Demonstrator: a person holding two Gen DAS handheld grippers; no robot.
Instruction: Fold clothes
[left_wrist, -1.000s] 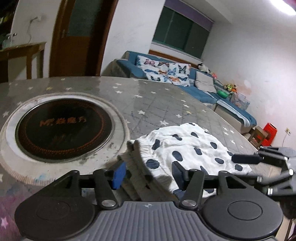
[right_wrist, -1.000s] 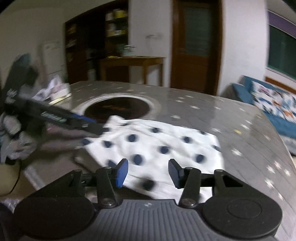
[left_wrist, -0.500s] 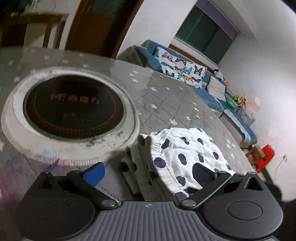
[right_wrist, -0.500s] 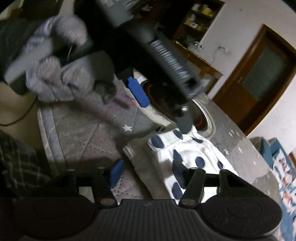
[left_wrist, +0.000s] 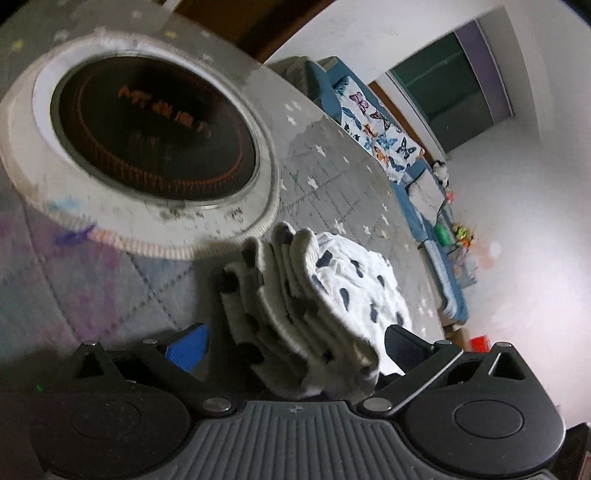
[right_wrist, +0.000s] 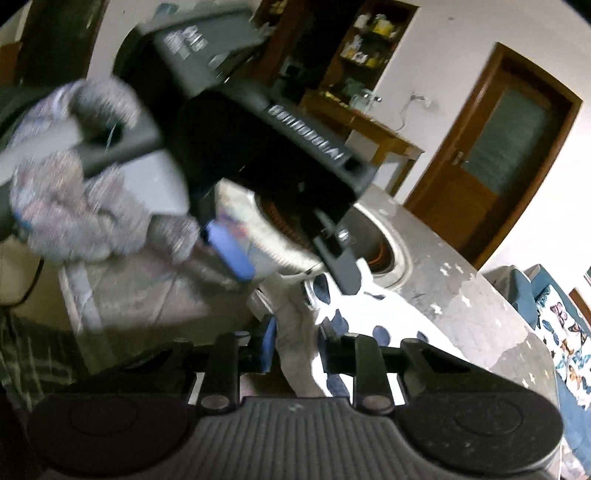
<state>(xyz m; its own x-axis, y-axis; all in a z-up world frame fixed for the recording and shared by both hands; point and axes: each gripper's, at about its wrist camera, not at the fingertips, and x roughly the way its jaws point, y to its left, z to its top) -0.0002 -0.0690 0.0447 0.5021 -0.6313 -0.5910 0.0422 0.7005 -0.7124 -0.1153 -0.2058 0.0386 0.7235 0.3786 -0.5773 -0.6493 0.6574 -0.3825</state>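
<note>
A white garment with dark blue dots (left_wrist: 332, 280) lies folded in a thick stack on the grey star-patterned table cover (left_wrist: 332, 166). My left gripper (left_wrist: 295, 349) is open wide, and the near edge of the stack sits between its fingers without either pad pressing on it. In the right wrist view the left gripper (right_wrist: 291, 266) hangs over the garment (right_wrist: 369, 306), held by a gloved hand (right_wrist: 74, 184). My right gripper (right_wrist: 300, 349) is closing its jaws on a fold of the white cloth, which fills the gap between the pads.
A round black hob (left_wrist: 155, 129) with a pale ring is set into the table just beyond the garment. A blue sofa (left_wrist: 424, 192) with butterfly cushions stands past the far edge. A wooden side table (right_wrist: 369, 125) and a brown door (right_wrist: 498, 147) are behind.
My left gripper rolled and opened wide, closing in on the stack's edge. My right gripper swung round to the same end of the garment, and its jaws narrowed onto the cloth.
</note>
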